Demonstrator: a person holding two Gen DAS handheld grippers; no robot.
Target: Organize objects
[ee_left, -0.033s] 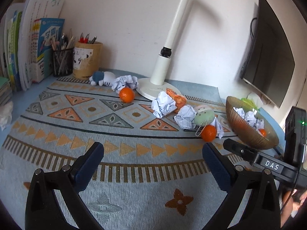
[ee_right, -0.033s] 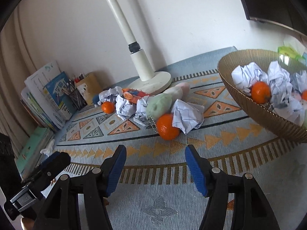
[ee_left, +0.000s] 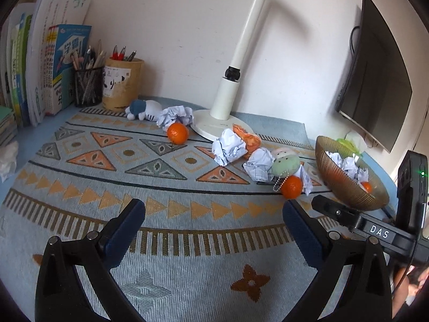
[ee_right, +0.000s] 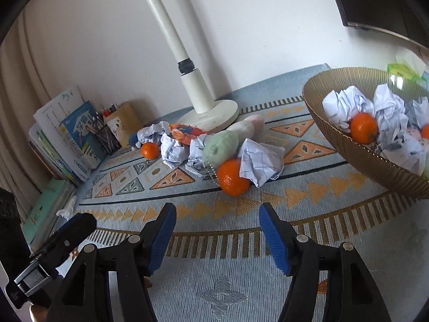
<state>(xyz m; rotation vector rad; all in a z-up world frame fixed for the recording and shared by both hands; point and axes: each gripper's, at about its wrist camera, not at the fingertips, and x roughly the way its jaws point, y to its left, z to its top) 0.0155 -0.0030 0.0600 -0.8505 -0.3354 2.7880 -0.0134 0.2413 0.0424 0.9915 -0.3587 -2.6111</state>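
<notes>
Nothing has shifted since the earlier frame. Left gripper (ee_left: 213, 209) gapes empty; right gripper (ee_right: 217, 210) is opening, empty. Bowl (ee_right: 362, 163) at two o'clock runs off-frame.

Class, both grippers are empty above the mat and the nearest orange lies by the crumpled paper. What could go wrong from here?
1. The orange touches a bead chain and crumpled paper; a grab by the opening right gripper may drag them.
2. Round, it may roll away.
3. The bowl looks quite full; additions may spill.
</notes>
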